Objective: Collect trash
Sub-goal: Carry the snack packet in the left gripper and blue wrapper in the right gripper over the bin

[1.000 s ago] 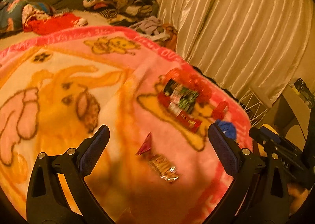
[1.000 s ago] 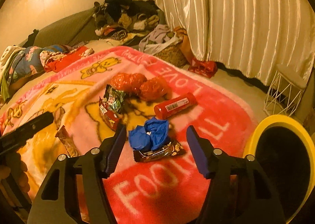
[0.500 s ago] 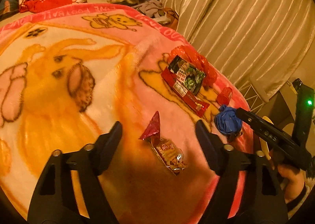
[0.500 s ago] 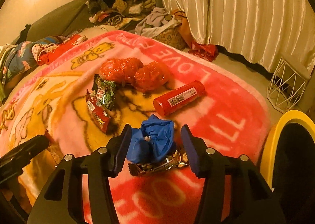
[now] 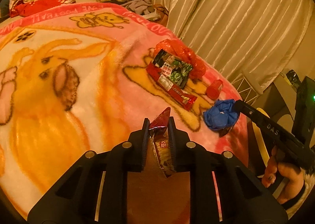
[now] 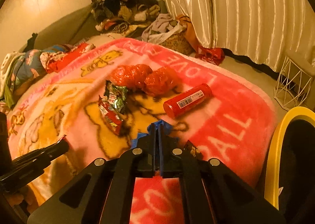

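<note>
Change: both claws, wide apart a second earlier, had closed in on trash lying on the bed blanket.
Left claw: closing, pads pinching the snack wrapper.
Right claw: fully closed on the blue crumpled wad.
Risk: the thin wrapper could slide out during lifting, or blanket pile get caught.
Bin: beside the bed.
</note>
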The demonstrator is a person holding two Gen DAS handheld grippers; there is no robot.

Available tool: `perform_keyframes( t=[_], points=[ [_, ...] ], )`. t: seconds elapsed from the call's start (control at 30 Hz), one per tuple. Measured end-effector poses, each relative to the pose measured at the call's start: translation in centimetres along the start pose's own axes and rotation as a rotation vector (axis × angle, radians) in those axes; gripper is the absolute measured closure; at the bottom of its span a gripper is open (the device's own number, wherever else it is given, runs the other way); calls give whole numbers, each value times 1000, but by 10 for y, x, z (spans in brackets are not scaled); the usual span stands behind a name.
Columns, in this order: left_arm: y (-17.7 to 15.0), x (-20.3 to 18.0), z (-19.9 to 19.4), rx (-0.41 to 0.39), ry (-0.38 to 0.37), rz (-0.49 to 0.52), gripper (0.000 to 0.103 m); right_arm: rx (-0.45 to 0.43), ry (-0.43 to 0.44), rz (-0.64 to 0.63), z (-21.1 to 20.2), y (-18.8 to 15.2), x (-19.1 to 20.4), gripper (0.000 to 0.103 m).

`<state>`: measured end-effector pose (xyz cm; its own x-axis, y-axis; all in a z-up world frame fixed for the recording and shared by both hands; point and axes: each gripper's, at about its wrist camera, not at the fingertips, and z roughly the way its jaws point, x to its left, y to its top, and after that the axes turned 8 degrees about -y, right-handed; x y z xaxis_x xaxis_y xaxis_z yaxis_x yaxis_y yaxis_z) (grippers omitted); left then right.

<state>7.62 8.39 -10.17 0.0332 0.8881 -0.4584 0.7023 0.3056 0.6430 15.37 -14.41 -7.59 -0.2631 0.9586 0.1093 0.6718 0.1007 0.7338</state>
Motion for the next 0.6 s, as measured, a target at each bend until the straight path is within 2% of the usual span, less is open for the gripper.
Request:
perform_keyframes(
  t=[0.6],
  points=[
    [8,-36,-11,-43,-43,64,90,-85,88,-21,-50,-13,13,101]
  ],
)
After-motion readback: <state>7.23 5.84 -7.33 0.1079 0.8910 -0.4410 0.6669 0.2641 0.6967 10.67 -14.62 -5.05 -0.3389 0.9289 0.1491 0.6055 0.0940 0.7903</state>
